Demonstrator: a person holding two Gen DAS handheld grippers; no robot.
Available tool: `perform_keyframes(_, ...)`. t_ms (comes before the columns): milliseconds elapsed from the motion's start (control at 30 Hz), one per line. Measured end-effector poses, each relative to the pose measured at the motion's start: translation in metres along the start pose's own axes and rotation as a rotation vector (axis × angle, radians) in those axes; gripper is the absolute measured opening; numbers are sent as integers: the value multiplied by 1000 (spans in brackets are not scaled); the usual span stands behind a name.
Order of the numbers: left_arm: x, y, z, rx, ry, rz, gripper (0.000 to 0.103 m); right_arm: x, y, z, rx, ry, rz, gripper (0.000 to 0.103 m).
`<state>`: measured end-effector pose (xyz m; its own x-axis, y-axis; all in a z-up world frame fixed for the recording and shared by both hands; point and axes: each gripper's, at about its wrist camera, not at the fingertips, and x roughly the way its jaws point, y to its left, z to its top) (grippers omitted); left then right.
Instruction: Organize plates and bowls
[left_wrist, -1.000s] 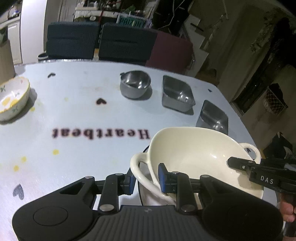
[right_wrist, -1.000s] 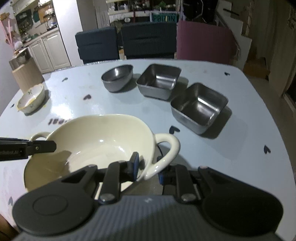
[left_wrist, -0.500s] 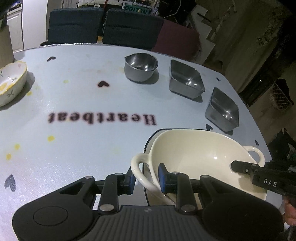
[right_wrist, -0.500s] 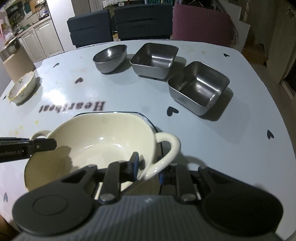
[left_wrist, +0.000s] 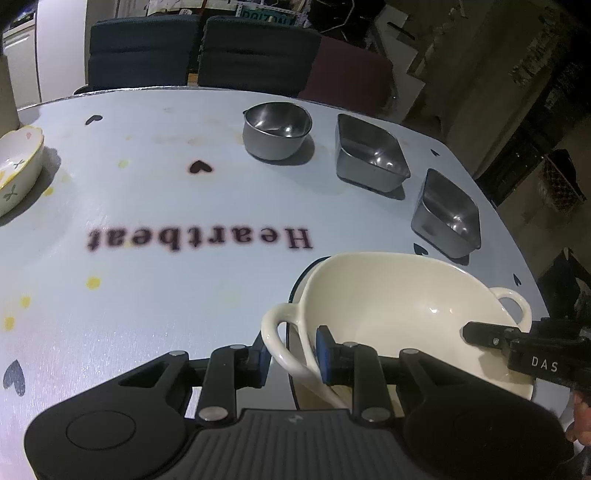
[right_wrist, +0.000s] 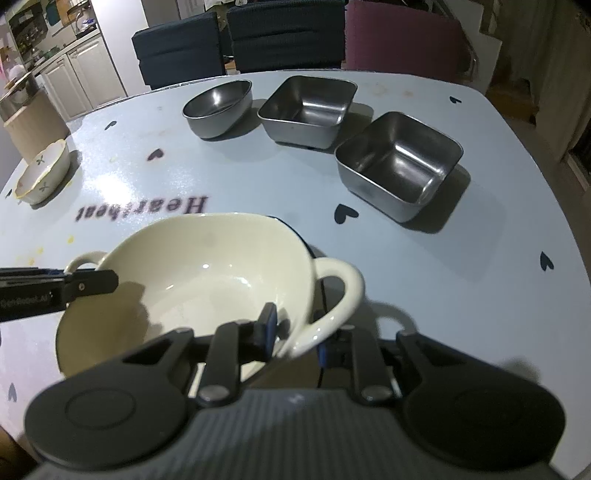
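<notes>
We pinch the cream two-handled ceramic bowl (left_wrist: 399, 306) by both loop handles: our left gripper (left_wrist: 291, 354) clamps one, our right gripper (right_wrist: 295, 332) the other. It sits low over the pale blue counter (right_wrist: 461, 280), near three steel bowls.

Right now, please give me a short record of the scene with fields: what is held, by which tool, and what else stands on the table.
held item: cream ceramic bowl with two loop handles, tilted
left tool: shut on the bowl's left handle
right tool: shut on the bowl's right handle
under the bowl: dark-rimmed dish, mostly hidden
metal ware: round steel bowl, two square steel containers
far left: small white flower-patterned bowl
surface: pale blue table printed "Heartbeat"
</notes>
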<state>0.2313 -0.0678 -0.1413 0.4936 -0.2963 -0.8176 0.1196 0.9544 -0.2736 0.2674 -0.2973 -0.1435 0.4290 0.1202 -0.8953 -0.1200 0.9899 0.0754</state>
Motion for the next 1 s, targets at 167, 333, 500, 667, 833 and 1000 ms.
perform_keyframes(167, 1, -1, 0, 18, 0, 3, 28, 3, -3, -1, 29, 28, 27, 25)
perform_keyframes(333, 2, 0, -1, 20, 4, 0, 28, 3, -1, -2, 21, 37, 29, 26)
perform_keyframes(500, 3, 0, 0, 29, 9, 6, 28, 7, -7, -1, 56, 74, 69, 26)
perform_keyframes(667, 4, 2, 2, 15, 28, 0, 28, 8, -6, -1, 61, 83, 73, 26)
perform_keyframes(833, 4, 2, 2, 28, 29, 0, 28, 11, -12, 0, 102, 109, 94, 26)
perform_keyframes(1000, 4, -1, 1, 43, 25, 4, 28, 14, -18, 1, 135, 120, 104, 26)
